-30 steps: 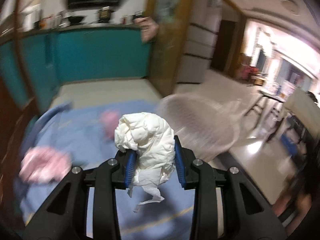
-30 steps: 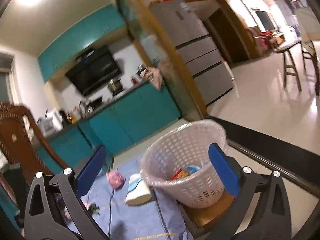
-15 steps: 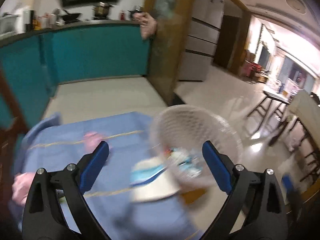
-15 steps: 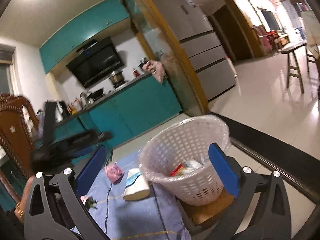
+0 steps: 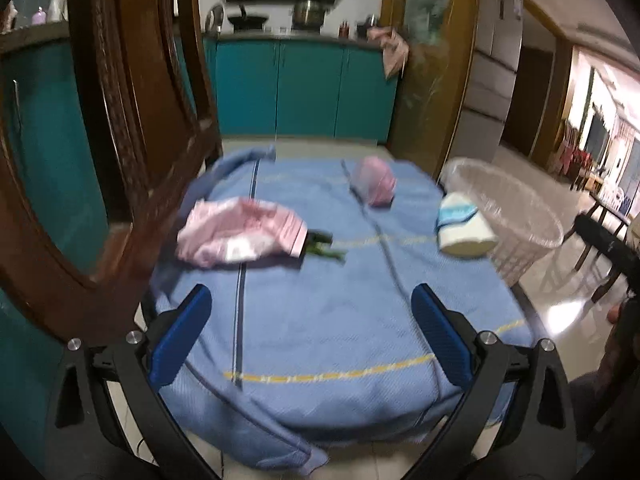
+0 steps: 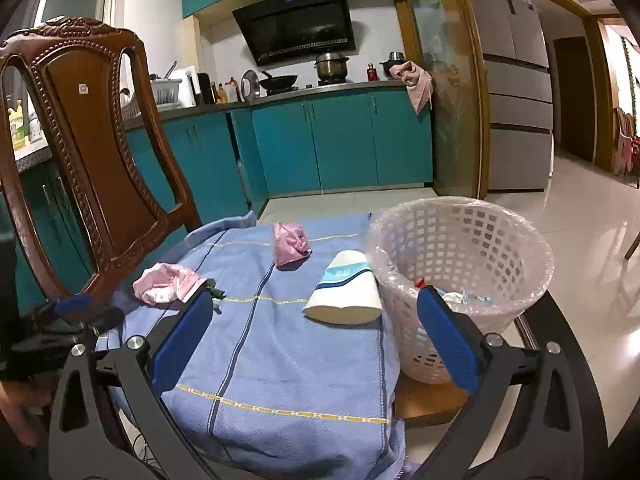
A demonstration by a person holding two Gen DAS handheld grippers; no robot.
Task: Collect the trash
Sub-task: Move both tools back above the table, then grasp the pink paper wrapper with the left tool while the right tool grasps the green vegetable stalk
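Note:
A white lattice basket [image 6: 460, 256] with a clear liner stands at the right edge of the blue cloth [image 6: 288, 360]; scraps and a white wad [image 6: 456, 298] lie inside it. On the cloth lie a white and blue paper cup [image 6: 346, 290] on its side, a small pink bag [image 6: 290, 242] and a crumpled pink wrapper [image 6: 166, 282] with green stems [image 5: 324, 249] beside it. My left gripper [image 5: 308, 296] hangs over the near part of the cloth [image 5: 320, 320], jaws opening, nothing between them. My right gripper [image 6: 316, 296] is open and empty, near the cup and basket [image 5: 508, 216].
A carved wooden chair [image 6: 92, 152] stands close at the left of the table. Teal kitchen cabinets [image 6: 340, 144] and a glass partition [image 6: 444, 80] lie behind. Shiny floor [image 6: 592, 216] extends to the right of the basket.
My left gripper let go of the white tissue wad, its jaws spread wide, and it swung left from the basket to over the cloth. The right view shifted closer and levelled.

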